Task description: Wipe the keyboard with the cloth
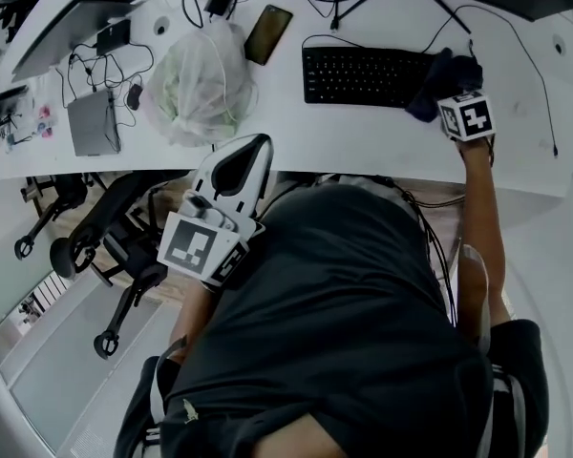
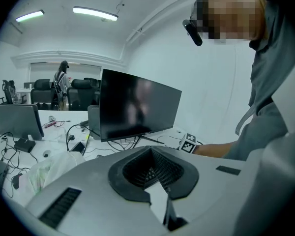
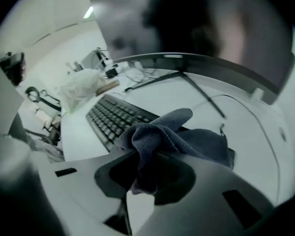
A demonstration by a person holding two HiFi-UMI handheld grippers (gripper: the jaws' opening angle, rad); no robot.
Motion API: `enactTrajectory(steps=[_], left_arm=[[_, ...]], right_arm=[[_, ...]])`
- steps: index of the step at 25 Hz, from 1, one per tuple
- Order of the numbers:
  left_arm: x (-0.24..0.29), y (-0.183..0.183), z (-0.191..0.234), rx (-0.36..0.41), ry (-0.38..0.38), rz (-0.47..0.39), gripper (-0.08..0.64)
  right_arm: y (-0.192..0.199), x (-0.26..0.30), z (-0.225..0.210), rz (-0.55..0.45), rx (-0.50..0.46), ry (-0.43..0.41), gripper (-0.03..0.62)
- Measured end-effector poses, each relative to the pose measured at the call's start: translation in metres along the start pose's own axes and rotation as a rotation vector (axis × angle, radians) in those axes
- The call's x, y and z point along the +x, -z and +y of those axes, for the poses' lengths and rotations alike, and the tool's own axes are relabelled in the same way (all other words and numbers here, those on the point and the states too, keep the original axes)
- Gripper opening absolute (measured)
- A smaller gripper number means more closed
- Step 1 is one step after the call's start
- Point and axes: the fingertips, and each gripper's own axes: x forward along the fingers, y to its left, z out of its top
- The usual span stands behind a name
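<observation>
A black keyboard (image 1: 363, 76) lies on the white desk (image 1: 363, 141), in front of the person. A dark blue cloth (image 1: 437, 84) is bunched over the keyboard's right end. My right gripper (image 1: 451, 93) is shut on the cloth, its marker cube just behind. In the right gripper view the cloth (image 3: 177, 139) fills the jaws of the right gripper (image 3: 145, 173) and drapes over the near end of the keyboard (image 3: 115, 117). My left gripper (image 1: 250, 151) is held off the desk's front edge, near the person's body. The left gripper (image 2: 155, 173) is shut with nothing in it.
A crumpled plastic bag (image 1: 201, 84) and a dark phone (image 1: 268, 33) lie left of the keyboard. Further left are a laptop (image 1: 72, 31), a grey device (image 1: 94, 122) and loose cables. A monitor (image 2: 135, 104) stands behind the keyboard. Office chairs (image 1: 105, 232) stand below the desk's left part.
</observation>
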Motion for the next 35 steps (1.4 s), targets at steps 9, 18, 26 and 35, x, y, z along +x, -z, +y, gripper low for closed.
enactTrajectory(steps=[9, 18, 26, 35], left_arm=[[-0.009, 0.000, 0.002, -0.005, -0.033, 0.004, 0.002], [-0.004, 0.005, -0.006, 0.000, -0.003, 0.008, 0.002], [-0.017, 0.005, -0.003, 0.009, -0.042, -0.002, 0.002], [-0.017, 0.015, -0.013, 0.003, -0.016, -0.002, 0.002]], right_arm=[[0.035, -0.001, -0.020, 0.086, -0.027, 0.030, 0.071], [-0.015, 0.010, 0.044, -0.018, -0.103, -0.065, 0.071], [0.054, -0.007, -0.018, 0.111, -0.048, 0.069, 0.069], [0.016, 0.012, 0.039, 0.046, -0.166, -0.001, 0.070]])
